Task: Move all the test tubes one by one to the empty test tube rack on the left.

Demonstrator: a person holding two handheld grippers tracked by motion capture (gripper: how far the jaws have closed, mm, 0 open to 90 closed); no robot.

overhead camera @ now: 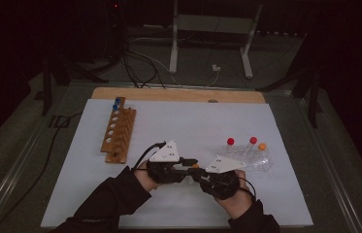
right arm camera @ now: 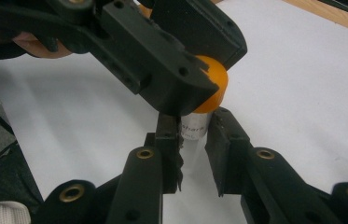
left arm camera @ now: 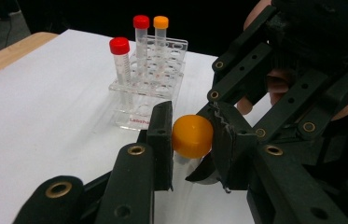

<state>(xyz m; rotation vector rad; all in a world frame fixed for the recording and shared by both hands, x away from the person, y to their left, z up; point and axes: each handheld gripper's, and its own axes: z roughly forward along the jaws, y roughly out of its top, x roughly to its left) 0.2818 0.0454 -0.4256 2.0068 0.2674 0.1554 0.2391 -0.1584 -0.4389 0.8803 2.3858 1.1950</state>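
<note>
A clear plastic tube (right arm camera: 192,135) with an orange cap (right arm camera: 212,88) is held between both grippers above the white mat, near the table's front middle. My left gripper (left arm camera: 192,133) is shut on the orange cap (left arm camera: 191,136), one jaw on each side. Just below the cap, my right gripper (right arm camera: 193,127) is shut on the tube's clear body. In the high view the left gripper (overhead camera: 190,165) and right gripper (overhead camera: 199,173) meet tip to tip at the cap (overhead camera: 195,166). The tube's lower end is hidden by the jaws.
A clear rack (overhead camera: 249,159) at the right holds two red-capped tubes (overhead camera: 230,141) and an orange-capped one (overhead camera: 262,145). A wooden rack (overhead camera: 119,130) at the left carries blue-capped tubes (overhead camera: 116,103) at its far end. The white mat (overhead camera: 178,121) covers the table.
</note>
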